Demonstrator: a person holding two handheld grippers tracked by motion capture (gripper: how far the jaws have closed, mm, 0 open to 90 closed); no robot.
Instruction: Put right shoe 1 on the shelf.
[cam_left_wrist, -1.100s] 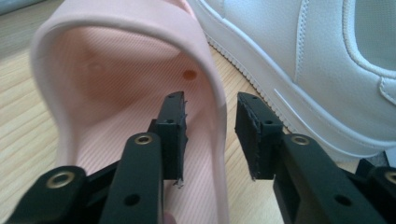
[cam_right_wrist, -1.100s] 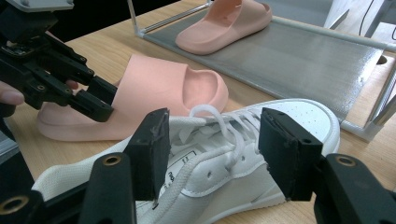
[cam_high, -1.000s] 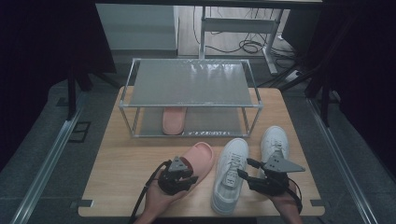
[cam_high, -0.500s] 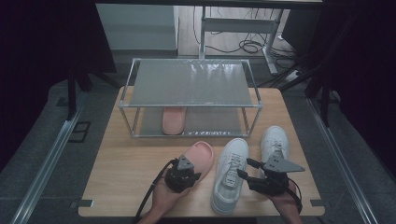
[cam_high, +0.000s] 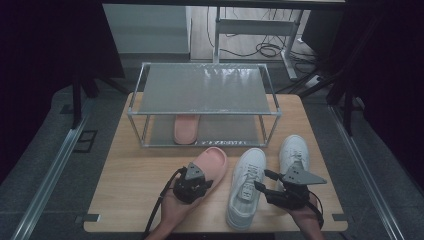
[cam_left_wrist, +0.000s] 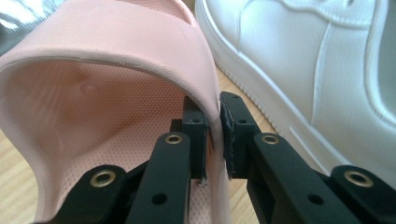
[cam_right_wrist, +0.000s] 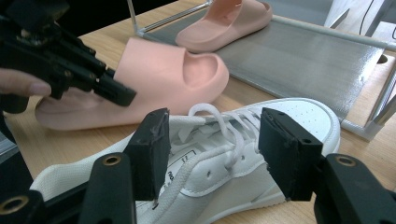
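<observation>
Gripping the side wall of the pink slipper (cam_left_wrist: 116, 42), my left gripper (cam_left_wrist: 212, 135) has just been closing its jaws, and the pads now pinch that wall. I see the slipper lying on the desk (cam_high: 135, 175), in front of the metal rack (cam_high: 205, 90), just beside the near white sneaker (cam_high: 246, 187). My right gripper (cam_right_wrist: 212, 154) holds its jaws wide apart astride that sneaker's laces without contact. A second sneaker (cam_high: 294, 152) lies further right.
</observation>
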